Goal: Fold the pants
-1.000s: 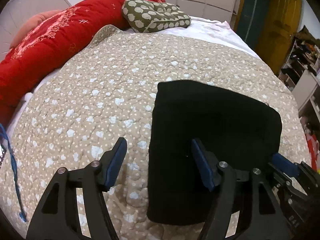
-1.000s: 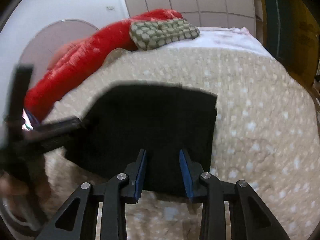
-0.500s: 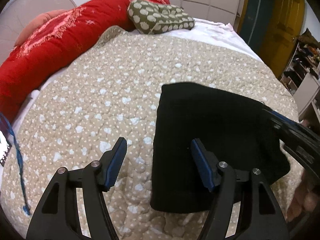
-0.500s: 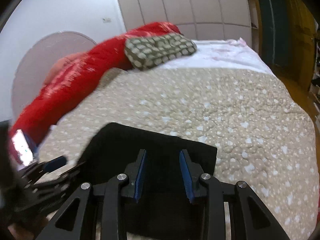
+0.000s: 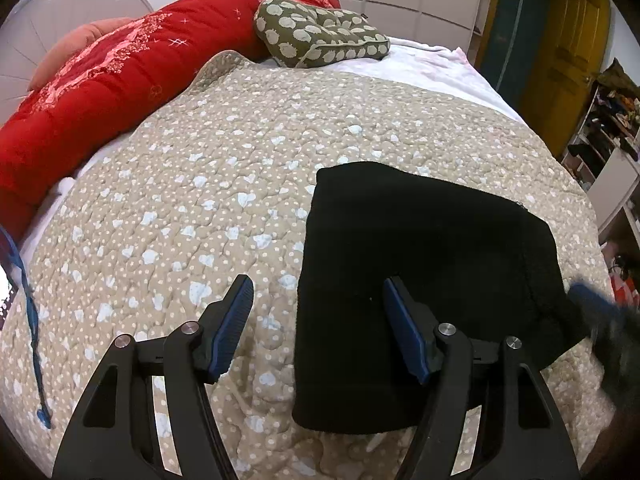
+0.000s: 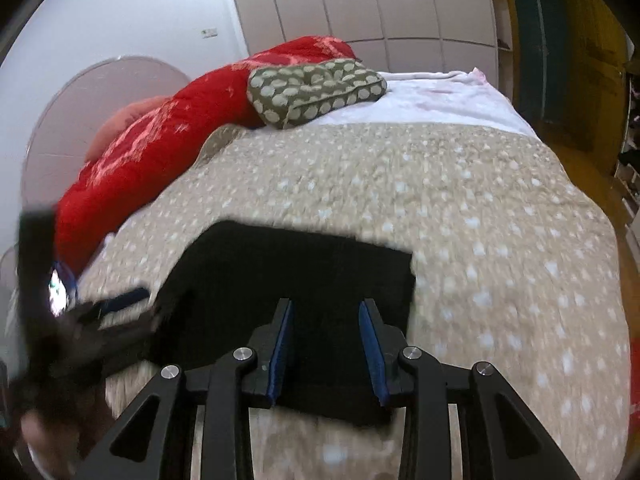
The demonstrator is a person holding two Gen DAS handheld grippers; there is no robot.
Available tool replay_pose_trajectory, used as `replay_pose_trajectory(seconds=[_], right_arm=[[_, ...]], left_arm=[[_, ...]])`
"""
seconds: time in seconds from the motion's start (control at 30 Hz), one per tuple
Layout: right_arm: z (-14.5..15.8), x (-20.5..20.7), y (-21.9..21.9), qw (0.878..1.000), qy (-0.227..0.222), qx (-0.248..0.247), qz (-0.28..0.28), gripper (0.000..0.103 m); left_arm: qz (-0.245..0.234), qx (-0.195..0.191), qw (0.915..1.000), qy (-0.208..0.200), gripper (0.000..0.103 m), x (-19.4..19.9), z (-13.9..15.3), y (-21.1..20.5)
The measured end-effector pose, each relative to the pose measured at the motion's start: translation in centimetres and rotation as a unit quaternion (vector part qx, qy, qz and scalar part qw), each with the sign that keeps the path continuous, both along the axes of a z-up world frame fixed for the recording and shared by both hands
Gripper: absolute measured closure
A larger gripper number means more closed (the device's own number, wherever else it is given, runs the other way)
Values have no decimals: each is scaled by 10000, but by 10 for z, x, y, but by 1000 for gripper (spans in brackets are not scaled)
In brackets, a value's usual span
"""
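Note:
The black pants [image 5: 420, 240] lie folded into a compact rectangle on the beige quilt; they also show in the right wrist view [image 6: 296, 280]. My left gripper [image 5: 318, 300] is open and empty above the fold's near left edge, one finger over the quilt, one over the pants. My right gripper [image 6: 326, 320] is open and empty above the fold's near edge. It shows blurred at the right edge of the left wrist view [image 5: 600, 312]. The left gripper shows blurred at the left of the right wrist view [image 6: 104, 312].
The beige heart-patterned quilt [image 5: 240, 160] covers the bed. A red duvet [image 5: 100, 88] and a green patterned pillow [image 5: 320, 36] lie at the head. A blue cord [image 5: 28, 300] hangs at the left edge. Shelves [image 5: 608, 140] stand to the right.
Both grippers have pulled back from the folded pants, staying open. The right gripper has slid out toward the right edge of the left view. The pants lie still.

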State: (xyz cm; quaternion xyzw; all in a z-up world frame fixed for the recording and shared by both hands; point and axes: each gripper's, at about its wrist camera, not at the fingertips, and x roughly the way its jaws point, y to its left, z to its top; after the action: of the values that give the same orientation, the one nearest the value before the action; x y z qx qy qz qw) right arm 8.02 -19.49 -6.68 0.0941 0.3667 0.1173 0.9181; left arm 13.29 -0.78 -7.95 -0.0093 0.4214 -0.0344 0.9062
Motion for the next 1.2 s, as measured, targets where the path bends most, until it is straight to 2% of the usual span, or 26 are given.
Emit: replay_pose_trajectory(seconds=[0.1, 0.17, 0.23, 0.33, 0.43, 0.7, 0.87, 1.2], right_arm=[[-22, -17, 4, 9998, 151, -108, 8, 69], [-29, -19, 4, 9999, 59, -111, -46, 69], [-19, -21, 3, 9999, 55, -74, -46, 69], [1, -32, -1, 9997, -210, 112, -69, 68], [13, -42, 0, 9991, -354, 53, -230, 65], [26, -58, 5, 9980, -448, 103, -440, 62], [34, -66, 6, 9976, -500, 43, -484, 61], [41, -83, 15, 9972, -618, 61, -424, 59]], left_arm=[[19, -26, 10000, -20, 36, -2, -1, 0], [57, -19, 10000, -21, 36, -6, 1, 0], [37, -16, 10000, -41, 36, -12, 6, 0], [58, 12, 9999, -128, 36, -23, 15, 1], [76, -5, 9997, -222, 36, -36, 26, 2], [156, 196, 9986, -459, 36, -69, 43, 4], [208, 136, 9983, -533, 36, -83, 52, 8], [137, 166, 9951, -968, 36, -106, 72, 3]])
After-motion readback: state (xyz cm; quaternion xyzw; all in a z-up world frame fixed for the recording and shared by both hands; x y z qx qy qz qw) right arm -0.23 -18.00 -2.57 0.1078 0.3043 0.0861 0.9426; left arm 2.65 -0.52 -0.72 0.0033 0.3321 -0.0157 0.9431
